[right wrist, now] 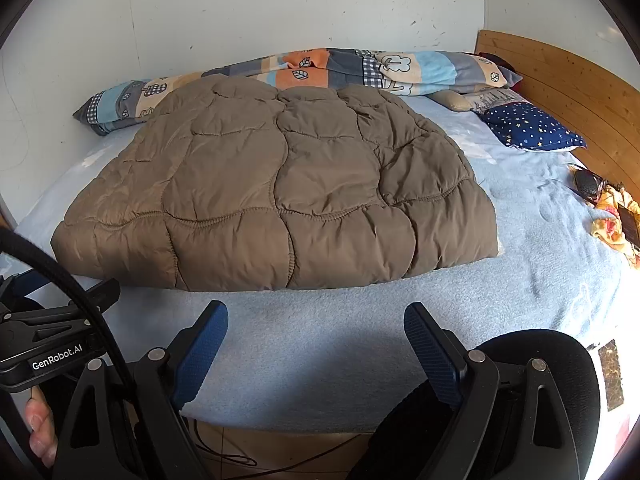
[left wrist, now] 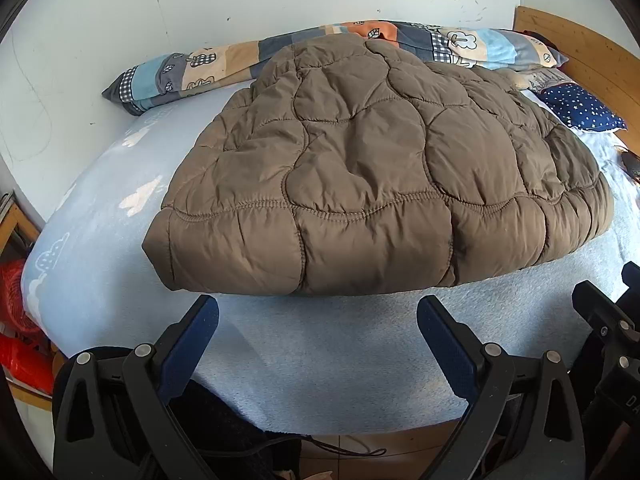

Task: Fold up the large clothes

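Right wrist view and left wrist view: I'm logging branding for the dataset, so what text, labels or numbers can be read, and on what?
"GenRobot.AI": white print on the black body of the left gripper, right wrist view.
"DA": cut-off letters on the black body of the right gripper, left wrist view; the rest is out of frame.
Brown quilted jacket: no readable text.

Patchwork quilt (left wrist: pixel 460 42): middle stretch hidden behind the far edge of the brown quilted coat (left wrist: pixel 360 152). Coat's underside and sleeves: concealed. Yellow patterned cloth (right wrist: pixel 618 220): cut off by the right edge; the dark objects lying on it cannot be identified. Red item (left wrist: pixel 18 312), far left: cropped, kind undetermined. Wooden headboard (right wrist: pixel 560 80): partly cropped.
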Tool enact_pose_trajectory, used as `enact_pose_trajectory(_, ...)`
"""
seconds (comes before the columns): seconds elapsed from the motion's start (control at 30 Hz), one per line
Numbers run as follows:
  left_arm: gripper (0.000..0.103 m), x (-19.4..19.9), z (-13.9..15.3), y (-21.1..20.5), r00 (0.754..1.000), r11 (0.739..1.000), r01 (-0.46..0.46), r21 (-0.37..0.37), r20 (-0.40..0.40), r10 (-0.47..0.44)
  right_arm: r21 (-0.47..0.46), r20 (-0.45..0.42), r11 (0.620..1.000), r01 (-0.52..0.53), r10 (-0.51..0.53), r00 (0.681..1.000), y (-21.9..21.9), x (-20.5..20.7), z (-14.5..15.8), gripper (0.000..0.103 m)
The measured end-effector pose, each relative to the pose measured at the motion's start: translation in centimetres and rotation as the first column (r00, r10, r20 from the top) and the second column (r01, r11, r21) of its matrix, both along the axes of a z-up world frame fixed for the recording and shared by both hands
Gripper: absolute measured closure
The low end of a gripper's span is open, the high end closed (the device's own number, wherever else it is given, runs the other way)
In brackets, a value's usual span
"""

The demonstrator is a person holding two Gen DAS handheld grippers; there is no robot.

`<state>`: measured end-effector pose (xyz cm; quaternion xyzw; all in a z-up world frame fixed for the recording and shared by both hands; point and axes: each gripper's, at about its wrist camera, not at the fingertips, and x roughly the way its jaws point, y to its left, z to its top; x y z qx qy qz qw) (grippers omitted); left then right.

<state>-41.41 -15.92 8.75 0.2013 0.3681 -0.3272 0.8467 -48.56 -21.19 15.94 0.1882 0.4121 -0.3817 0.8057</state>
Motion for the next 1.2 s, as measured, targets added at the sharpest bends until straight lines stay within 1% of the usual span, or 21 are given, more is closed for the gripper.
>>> enact_pose_trajectory(1.2, 0.004, -0.21, -0.08, -0.12, 1.0, 1.0, 0.006, 0.003, 0.005, -0.006, 0.007, -0.01, 1.0, -0.005, 0.006, 1.0, 0.09, 0.24, -0.45, 0.01)
